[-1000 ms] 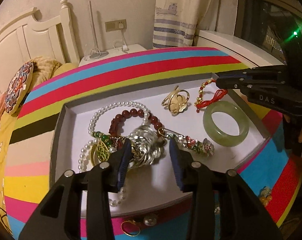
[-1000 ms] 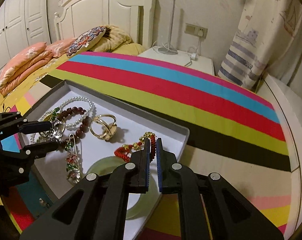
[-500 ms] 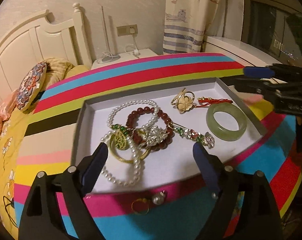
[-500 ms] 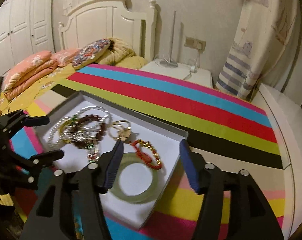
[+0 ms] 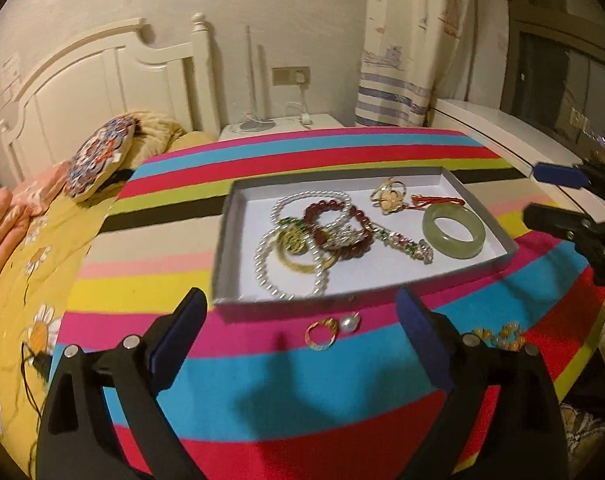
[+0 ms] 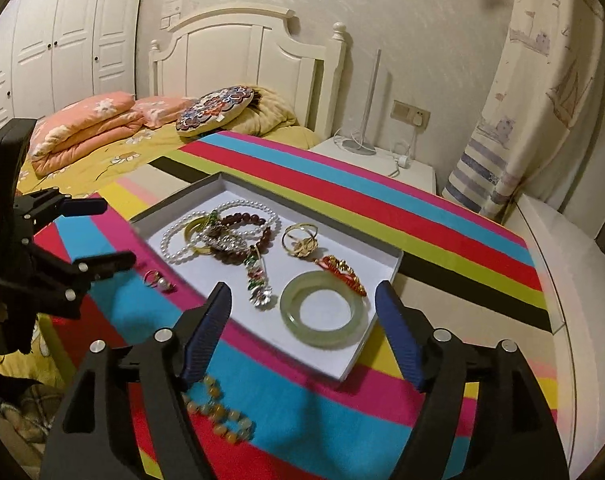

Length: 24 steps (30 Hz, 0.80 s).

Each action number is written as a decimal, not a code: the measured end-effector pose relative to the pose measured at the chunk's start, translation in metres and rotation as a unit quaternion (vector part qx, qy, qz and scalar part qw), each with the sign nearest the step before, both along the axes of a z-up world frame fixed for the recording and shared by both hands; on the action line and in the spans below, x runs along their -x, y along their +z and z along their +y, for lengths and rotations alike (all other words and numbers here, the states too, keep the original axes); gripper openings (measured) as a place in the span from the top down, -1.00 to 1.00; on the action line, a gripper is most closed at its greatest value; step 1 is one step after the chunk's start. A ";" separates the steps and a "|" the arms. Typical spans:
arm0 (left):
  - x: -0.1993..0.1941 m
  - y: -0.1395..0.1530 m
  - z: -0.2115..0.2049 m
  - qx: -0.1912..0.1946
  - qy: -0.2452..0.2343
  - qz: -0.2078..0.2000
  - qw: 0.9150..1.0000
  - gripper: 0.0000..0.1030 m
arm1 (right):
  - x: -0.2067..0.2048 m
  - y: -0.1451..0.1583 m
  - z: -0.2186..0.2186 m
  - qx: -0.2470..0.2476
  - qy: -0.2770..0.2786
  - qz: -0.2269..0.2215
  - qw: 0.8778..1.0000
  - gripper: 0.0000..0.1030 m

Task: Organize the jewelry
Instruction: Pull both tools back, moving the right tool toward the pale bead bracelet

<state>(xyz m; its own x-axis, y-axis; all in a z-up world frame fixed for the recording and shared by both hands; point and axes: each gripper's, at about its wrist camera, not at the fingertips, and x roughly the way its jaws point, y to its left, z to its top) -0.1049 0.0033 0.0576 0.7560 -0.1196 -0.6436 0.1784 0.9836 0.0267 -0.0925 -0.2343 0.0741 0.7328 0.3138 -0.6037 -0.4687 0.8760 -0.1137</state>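
On the striped bench (image 5: 262, 432), a shallow grey tray (image 5: 226, 236) with a white floor serves as the landmark. No brand, label or legible writing appears on any item in either view; a small paper notice on the wall above the headboard (image 6: 238, 40) in the right wrist view is too small to read.

Inside the tray, at its right end: a pale green jade bangle (image 5: 453, 231), lying flat. Beside it, toward the far wall of the tray: a red corded charm (image 5: 436, 201) and a gold ring (image 5: 390, 196). At the tray's middle and left: a tangle of a pearl strand (image 5: 290, 256), a dark red bead bracelet (image 5: 334, 216), a gold pendant (image 5: 291, 241) and a jewelled brooch (image 5: 408, 246).

Outside the tray, just off its near wall: a gold ring with a pearl (image 5: 330, 330). Off the near right corner: an amber bead bracelet (image 6: 218, 412).

Left gripper (image 5: 298, 348): jaws opening, spread wide, nothing between them; it hovers short of the tray's near wall. Right gripper (image 6: 302, 328): jaws opening, nothing gripped; the bangle appears in the gap, possibly only beyond it.

View differences: the right wrist view alone shows the white wardrobe (image 6: 62, 48) and the whole amber bracelet. The left wrist view alone shows the dark window (image 5: 562, 60). Each view shows the other gripper at the frame edge.
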 end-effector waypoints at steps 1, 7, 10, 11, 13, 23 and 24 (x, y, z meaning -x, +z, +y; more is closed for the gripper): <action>0.004 0.000 0.006 0.006 0.007 -0.001 1.000 -0.87 | 0.004 0.000 -0.001 0.000 0.000 -0.001 1.000 -0.41; 0.025 -0.011 0.041 0.054 0.054 0.016 0.997 -0.94 | 0.027 -0.004 -0.011 -0.002 -0.006 0.000 1.000 -0.50; 0.034 -0.022 0.056 0.083 0.069 0.035 0.994 -0.94 | 0.034 -0.015 -0.012 -0.005 -0.002 0.019 1.000 -0.52; 0.038 -0.025 0.060 0.090 0.072 0.039 0.993 -0.94 | 0.037 -0.021 -0.011 -0.003 0.001 0.026 1.000 -0.53; 0.044 -0.034 0.067 0.107 0.079 0.054 0.990 -0.94 | 0.043 -0.033 -0.009 -0.002 0.013 0.046 0.999 -0.54; 0.051 -0.044 0.072 0.128 0.080 0.072 0.986 -0.95 | 0.047 -0.074 0.006 0.008 0.062 0.106 0.992 -0.53; 0.050 -0.045 0.071 0.128 0.078 0.074 0.986 -0.95 | 0.045 -0.077 0.008 0.010 0.066 0.108 0.992 -0.53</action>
